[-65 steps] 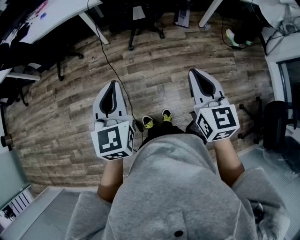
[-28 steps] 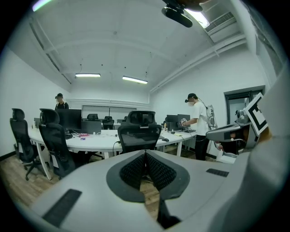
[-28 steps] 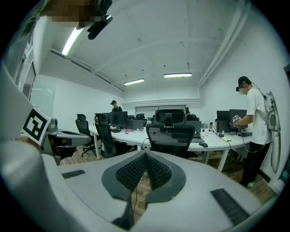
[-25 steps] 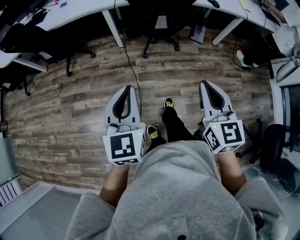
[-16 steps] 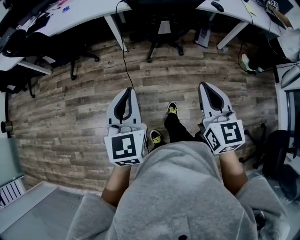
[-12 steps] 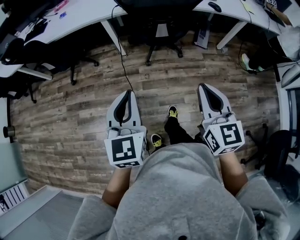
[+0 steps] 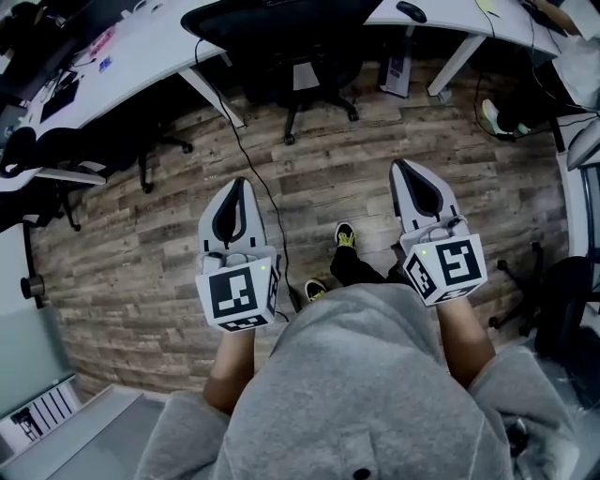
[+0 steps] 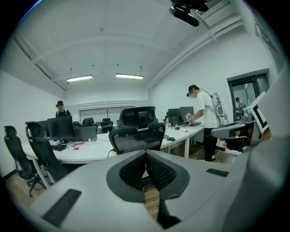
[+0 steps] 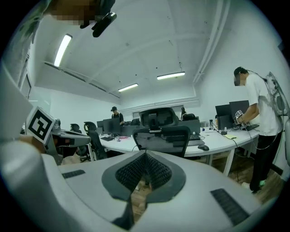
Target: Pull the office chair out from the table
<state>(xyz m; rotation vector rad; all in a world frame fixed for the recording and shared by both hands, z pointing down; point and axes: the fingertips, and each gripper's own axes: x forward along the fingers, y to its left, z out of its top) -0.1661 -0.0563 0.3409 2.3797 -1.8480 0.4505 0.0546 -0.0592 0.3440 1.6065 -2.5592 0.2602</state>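
A black mesh-backed office chair [image 7: 281, 28] with a headrest is tucked under the white table [image 7: 141, 56] straight ahead of me; its star base stands on the wood floor. The same chair [image 8: 137, 134] fills the middle of the left gripper view, and the chair [image 9: 162, 136] shows again in the right gripper view. My left gripper [image 7: 235, 185] and right gripper [image 7: 400, 167] are held level over the floor, both shut and empty, some way short of the chair. My left gripper [image 8: 145, 155] and right gripper [image 9: 145, 154] each show their pads pressed together.
A black cable [image 7: 246, 150] trails from the table across the floor between my grippers. Other black chairs [image 7: 150, 141] stand at the left and at the right edge [image 7: 553, 309]. A person in a white shirt [image 9: 256, 118] stands at the right desk; another person [image 8: 61, 108] stands behind the monitors.
I have walked toward the table: the chair and desk edge have come nearer at the top of the head view. Both grippers stay shut and level.
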